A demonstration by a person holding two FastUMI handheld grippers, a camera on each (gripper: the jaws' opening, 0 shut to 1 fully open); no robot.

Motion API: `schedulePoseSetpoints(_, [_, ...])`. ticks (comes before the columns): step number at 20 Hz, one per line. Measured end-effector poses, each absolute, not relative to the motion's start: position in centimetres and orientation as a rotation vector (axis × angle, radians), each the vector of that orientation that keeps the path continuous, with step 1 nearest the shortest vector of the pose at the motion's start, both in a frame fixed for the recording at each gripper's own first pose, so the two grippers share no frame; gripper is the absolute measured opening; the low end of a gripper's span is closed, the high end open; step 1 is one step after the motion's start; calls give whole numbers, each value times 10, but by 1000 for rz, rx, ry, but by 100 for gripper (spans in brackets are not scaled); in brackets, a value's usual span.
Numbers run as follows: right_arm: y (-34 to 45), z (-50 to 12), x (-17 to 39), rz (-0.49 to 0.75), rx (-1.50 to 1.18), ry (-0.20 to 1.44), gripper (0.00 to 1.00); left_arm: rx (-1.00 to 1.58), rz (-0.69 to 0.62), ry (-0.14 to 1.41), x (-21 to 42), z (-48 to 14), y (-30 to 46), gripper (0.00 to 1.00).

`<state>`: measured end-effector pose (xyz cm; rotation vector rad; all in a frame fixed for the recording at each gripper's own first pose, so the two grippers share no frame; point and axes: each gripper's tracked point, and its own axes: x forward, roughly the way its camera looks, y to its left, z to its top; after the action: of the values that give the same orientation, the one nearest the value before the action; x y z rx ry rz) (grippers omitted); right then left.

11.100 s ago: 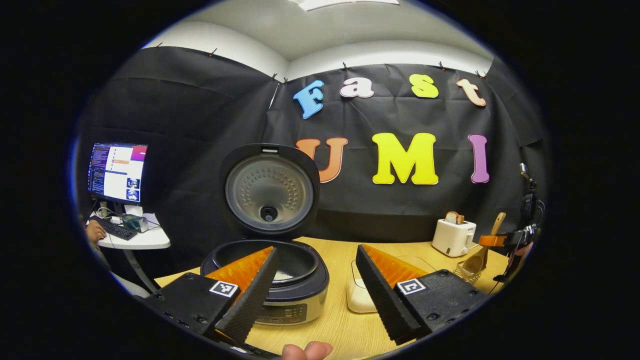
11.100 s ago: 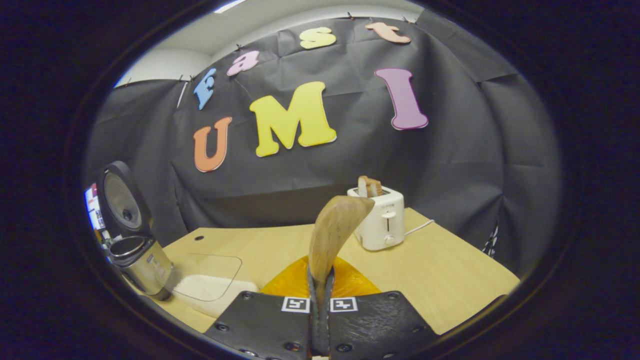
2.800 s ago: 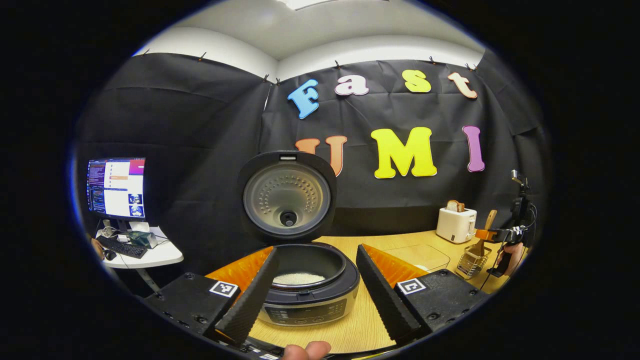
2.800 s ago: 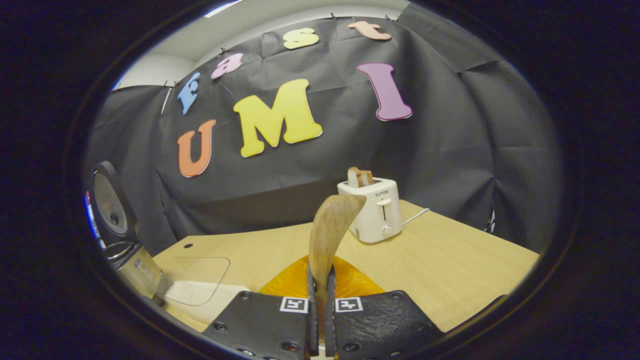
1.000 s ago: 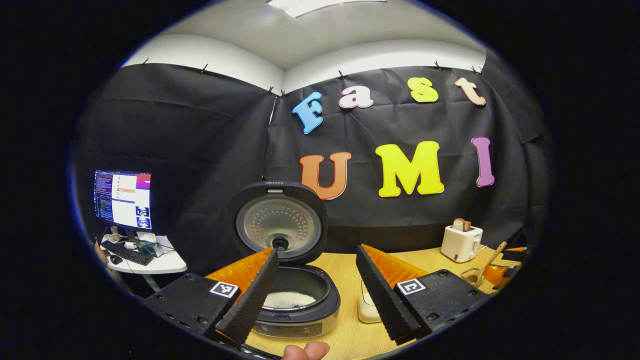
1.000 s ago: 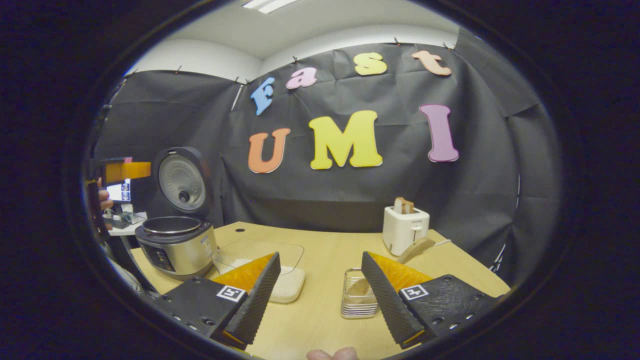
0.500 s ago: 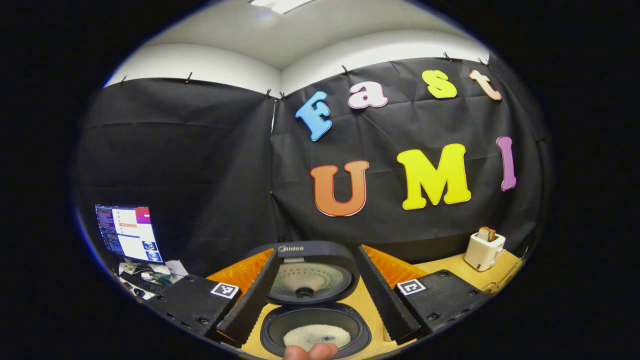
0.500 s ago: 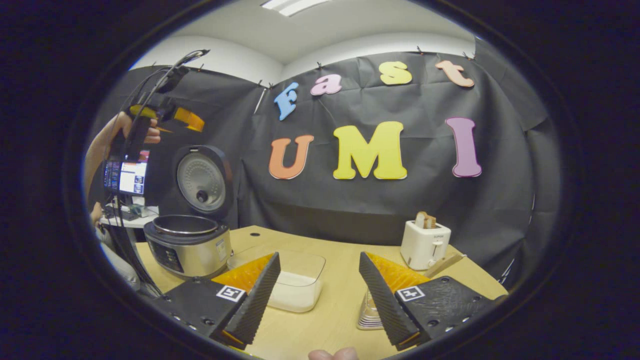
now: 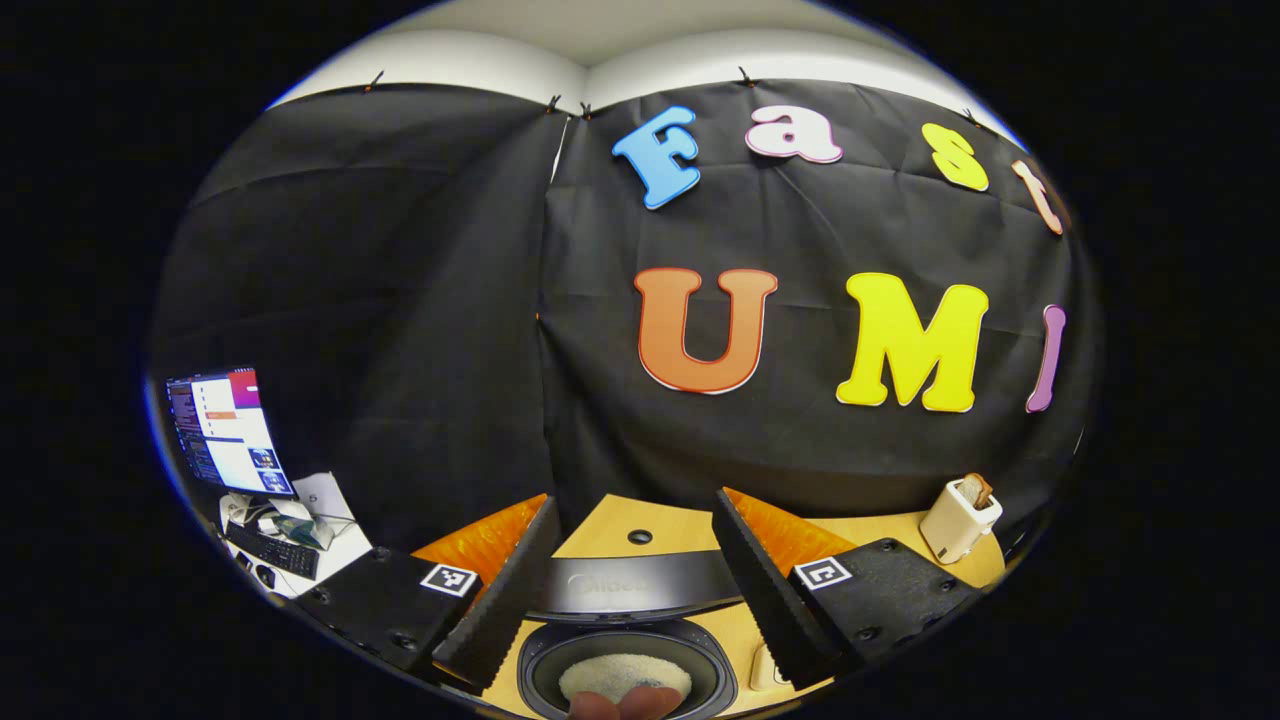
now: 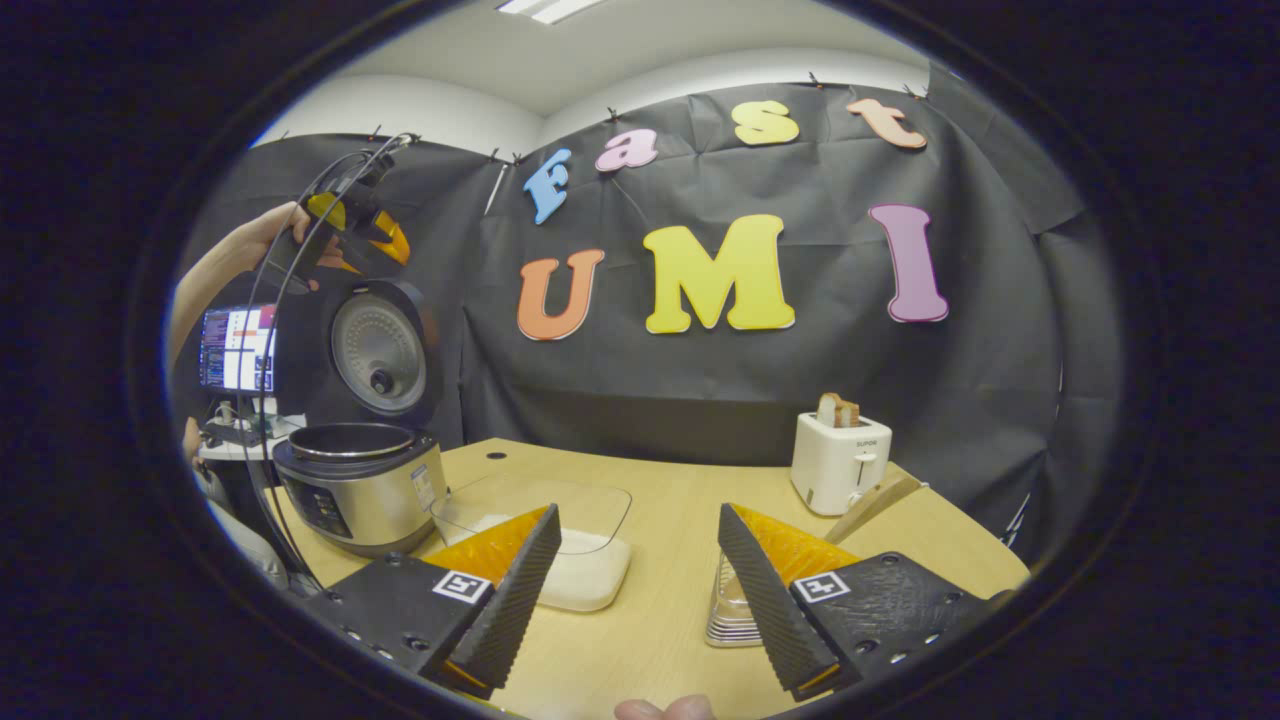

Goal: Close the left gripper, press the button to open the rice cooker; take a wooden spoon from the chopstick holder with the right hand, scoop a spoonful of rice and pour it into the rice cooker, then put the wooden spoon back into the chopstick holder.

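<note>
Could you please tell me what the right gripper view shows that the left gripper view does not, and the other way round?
The right gripper view adds the side-on scene: the left gripper, held by a hand above the raised lid, the clear rice container, and the chopstick holder with the wooden spoon leaning out, beyond the open right gripper. The left gripper view adds a look down into the rice cooker, where white rice lies in the pot. Both share the open cooker, the toaster, the monitor and the table.

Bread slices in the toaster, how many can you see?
1 in view: the bread slice stands in the top of the toaster at the table's far right. A second could be hidden behind it.
</note>
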<state>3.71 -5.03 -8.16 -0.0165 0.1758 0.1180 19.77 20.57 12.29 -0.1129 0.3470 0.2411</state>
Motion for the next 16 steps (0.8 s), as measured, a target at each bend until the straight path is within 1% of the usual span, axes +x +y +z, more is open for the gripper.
schedulePoseSetpoints(1, [-49,-82,37,123,-16,179,92,-116,250,374,201,116,210,99])
schedulePoseSetpoints(2, [-54,-81,36,120,-17,182,94,-115,266,390,202,112,214,99])
schedulePoseSetpoints(3, [-56,-81,37,118,-19,183,93,-115,273,404,201,110,216,99])
schedulePoseSetpoints(6, [-58,-84,33,106,-22,176,94,-72,284,384,192,107,212,99])
schedulePoseSetpoints(7, [-56,-84,32,112,-23,177,93,-64,283,374,185,106,209,99])
schedulePoseSetpoints(8, [-52,-84,28,125,-21,176,94,-61,284,362,180,105,207,99])
schedulePoseSetpoints(11, [-47,-80,13,145,-37,151,94,-65,291,332,151,94,195,99])
schedulePoseSetpoints(16, [-62,-77,-5,105,-52,127,94,-61,319,292,95,59,171,98])
